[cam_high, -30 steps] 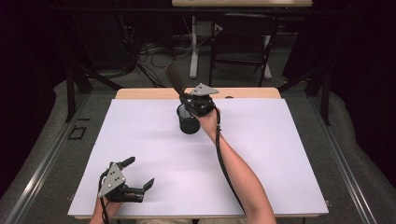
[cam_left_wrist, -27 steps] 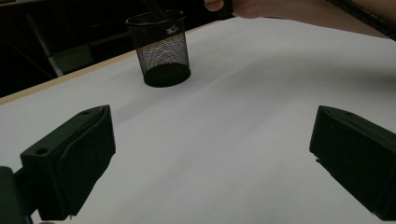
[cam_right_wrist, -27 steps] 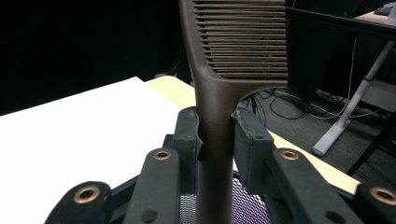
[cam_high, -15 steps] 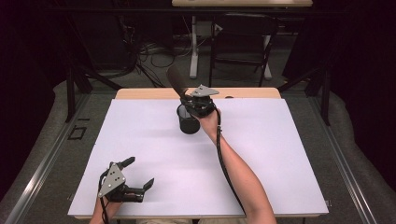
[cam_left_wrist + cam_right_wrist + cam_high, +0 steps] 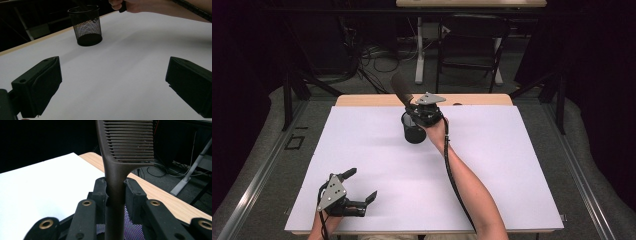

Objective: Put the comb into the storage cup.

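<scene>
Left gripper (image 5: 357, 189) idle near-left on the table (image 5: 522, 170), jaws apart, empty. Right gripper (image 5: 116, 192) clamped on comb (image 5: 402, 89) handle over the mesh cup (image 5: 414, 131), far centre. No real shift over the last second; comb likely being lowered or lifted out, can't tell which.

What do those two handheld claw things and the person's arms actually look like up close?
Both are black. The left gripper and the right gripper each carry a grey three-cornered plate on top. Their jaws are blocky black pads on linkage bars with brass-coloured rivets. A black ribbed cable trails from the right gripper along the forearm. The forearms are bare, with no sleeves in view.
</scene>
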A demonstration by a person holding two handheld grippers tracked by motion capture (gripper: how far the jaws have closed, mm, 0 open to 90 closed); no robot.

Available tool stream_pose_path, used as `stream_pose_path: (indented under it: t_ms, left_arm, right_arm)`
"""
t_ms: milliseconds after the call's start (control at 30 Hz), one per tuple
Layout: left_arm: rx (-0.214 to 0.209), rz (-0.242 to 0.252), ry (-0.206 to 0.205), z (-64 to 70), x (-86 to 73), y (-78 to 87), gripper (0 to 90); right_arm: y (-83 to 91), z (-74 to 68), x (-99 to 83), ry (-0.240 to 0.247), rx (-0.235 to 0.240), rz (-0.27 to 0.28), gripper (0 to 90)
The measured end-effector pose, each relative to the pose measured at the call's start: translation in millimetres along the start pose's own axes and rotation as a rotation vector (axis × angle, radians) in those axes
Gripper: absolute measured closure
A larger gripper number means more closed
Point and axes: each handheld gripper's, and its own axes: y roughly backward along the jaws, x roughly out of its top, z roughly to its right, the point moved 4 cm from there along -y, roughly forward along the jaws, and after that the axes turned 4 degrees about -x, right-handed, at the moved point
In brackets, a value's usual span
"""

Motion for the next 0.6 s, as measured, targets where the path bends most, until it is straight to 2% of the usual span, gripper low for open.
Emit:
stream_pose_path:
  t_ms: [600]
  left_arm:
    - [-0.001, 0.001, 0.000, 0.1, 0.0, 0.1, 0.5]
  right_arm:
    - [-1.7, 0.3, -6.0, -0.008, 0.008, -0.029, 72.2]
